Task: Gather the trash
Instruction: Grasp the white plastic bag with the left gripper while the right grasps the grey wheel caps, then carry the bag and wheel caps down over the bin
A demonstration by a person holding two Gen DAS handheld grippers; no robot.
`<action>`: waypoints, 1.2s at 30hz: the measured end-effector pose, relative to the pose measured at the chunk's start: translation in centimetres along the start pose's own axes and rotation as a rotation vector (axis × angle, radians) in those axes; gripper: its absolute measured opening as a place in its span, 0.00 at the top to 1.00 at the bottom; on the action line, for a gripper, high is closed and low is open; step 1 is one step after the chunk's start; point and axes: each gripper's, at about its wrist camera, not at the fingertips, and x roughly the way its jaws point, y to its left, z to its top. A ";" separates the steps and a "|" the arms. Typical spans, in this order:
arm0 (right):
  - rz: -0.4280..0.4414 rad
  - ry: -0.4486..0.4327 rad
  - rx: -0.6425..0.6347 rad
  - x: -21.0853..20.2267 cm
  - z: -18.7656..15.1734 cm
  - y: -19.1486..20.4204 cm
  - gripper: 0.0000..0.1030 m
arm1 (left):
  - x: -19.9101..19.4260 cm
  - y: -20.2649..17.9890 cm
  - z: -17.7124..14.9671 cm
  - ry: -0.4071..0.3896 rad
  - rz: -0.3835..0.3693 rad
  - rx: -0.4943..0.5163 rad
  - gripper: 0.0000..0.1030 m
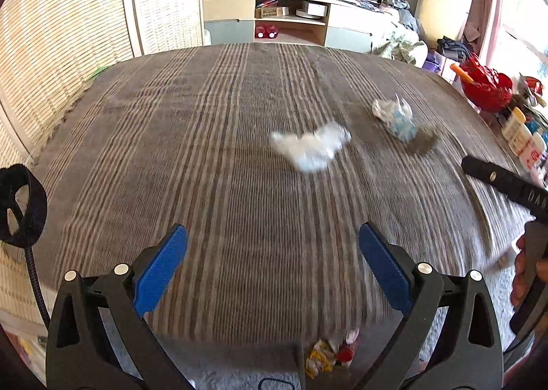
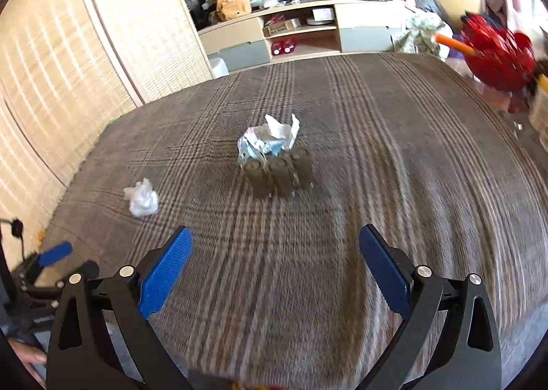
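Observation:
A crumpled white tissue [image 1: 313, 148] lies on the striped brown cloth [image 1: 205, 150] ahead of my open, empty left gripper [image 1: 272, 253]. Right of it lies a crumpled white-and-blue wrapper [image 1: 395, 117] beside brown cardboard tubes [image 1: 423, 143]. In the right wrist view the wrapper [image 2: 269, 139] sits just behind three brown tubes [image 2: 279, 174], straight ahead of my open, empty right gripper [image 2: 275, 253]; the tissue [image 2: 142, 199] lies to the left. Colourful wrappers [image 1: 330, 352] lie on the floor below the cloth's near edge.
A red basket [image 1: 486, 88] and bottles [image 1: 520, 136] stand at the right edge. A TV shelf [image 1: 291, 18] stands behind, woven screens [image 1: 68, 30] at the left. The left gripper [image 2: 51, 259] shows at the right wrist view's left edge.

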 end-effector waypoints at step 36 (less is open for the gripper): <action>-0.002 0.022 0.020 4.8 1.8 -1.4 0.45 | 7.2 -2.1 4.0 0.051 -0.030 0.070 0.65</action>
